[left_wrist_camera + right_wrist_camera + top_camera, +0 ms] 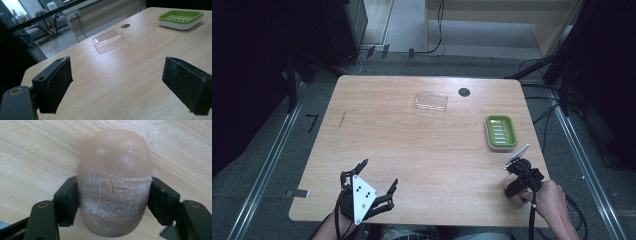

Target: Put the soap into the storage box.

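The right gripper (513, 192), at the near right corner of the pale wooden bench (412, 145), has its black fingers (67, 203) clamped on both flanks of a smooth, tan, oval bar of soap (114, 182). The soap lies just over the wood grain; its middle band is scuffed white where the pads press.

Just beyond that gripper, near the right edge, sits a lime-green soap dish on a white base (500, 131), its slotted tray bare and nothing lying between it and the soap. Farther back, near the middle of the far side, lies a clear plastic rectangular lid (431, 101), dome up, with a small dark round grommet (464, 92) just to its right.

The left gripper (377, 177) is at the near left edge, well apart from everything, fingers (53, 85) spread wide with nothing between them.
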### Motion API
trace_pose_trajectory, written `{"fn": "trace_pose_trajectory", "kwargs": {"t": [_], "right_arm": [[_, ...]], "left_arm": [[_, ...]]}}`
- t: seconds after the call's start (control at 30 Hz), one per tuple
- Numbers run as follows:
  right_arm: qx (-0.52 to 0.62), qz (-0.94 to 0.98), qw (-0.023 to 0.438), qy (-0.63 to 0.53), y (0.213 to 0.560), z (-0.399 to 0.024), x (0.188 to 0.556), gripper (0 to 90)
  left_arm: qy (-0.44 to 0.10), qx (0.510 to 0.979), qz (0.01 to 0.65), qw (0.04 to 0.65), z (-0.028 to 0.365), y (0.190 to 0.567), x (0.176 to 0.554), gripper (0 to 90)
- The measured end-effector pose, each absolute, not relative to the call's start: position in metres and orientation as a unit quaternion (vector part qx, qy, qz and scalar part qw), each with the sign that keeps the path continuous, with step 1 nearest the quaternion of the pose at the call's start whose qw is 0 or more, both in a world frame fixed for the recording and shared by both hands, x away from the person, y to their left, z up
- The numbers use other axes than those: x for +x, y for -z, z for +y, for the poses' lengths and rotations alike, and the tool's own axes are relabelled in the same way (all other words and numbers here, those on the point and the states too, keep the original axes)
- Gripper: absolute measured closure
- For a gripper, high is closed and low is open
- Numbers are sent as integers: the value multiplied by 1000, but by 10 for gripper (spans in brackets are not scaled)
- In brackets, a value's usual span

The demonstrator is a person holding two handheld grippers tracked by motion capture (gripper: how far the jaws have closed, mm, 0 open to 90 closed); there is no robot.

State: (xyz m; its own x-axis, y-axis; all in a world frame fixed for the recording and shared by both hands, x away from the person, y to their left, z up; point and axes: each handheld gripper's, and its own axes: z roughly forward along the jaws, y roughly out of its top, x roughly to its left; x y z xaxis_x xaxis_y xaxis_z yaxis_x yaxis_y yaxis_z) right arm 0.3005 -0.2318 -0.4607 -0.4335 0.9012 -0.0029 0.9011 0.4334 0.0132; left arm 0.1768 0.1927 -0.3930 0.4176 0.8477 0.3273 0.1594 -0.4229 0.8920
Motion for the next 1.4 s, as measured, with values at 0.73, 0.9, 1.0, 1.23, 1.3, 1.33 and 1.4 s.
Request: {"fn": "trace_pose_trajectory", "kwargs": {"t": [0.73, 0.9, 1.0, 1.23, 1.3, 1.33, 1.4], "right_arm": [[524, 852, 0, 4, 448, -235, 309, 335], [524, 852, 2, 1, 444, -236, 313, 335], [525, 851, 2, 3, 442, -236, 315, 335], [521, 854, 2, 3, 440, -236, 322, 335], [523, 852, 0, 6, 439, -235, 324, 335], [522, 853, 2, 6, 438, -235, 326, 335], [521, 854, 2, 6, 437, -234, 328, 335]], "left_arm": [[-414, 733, 343, 416, 192, 393, 178, 99], [-414, 733, 344, 416, 192, 393, 178, 98], [-415, 732, 345, 415, 193, 393, 178, 98], [-415, 733, 345, 415, 192, 393, 178, 98], [-414, 733, 345, 415, 192, 393, 178, 99], [-415, 733, 344, 415, 192, 393, 178, 98], [-415, 733, 344, 415, 192, 393, 178, 99]]}}
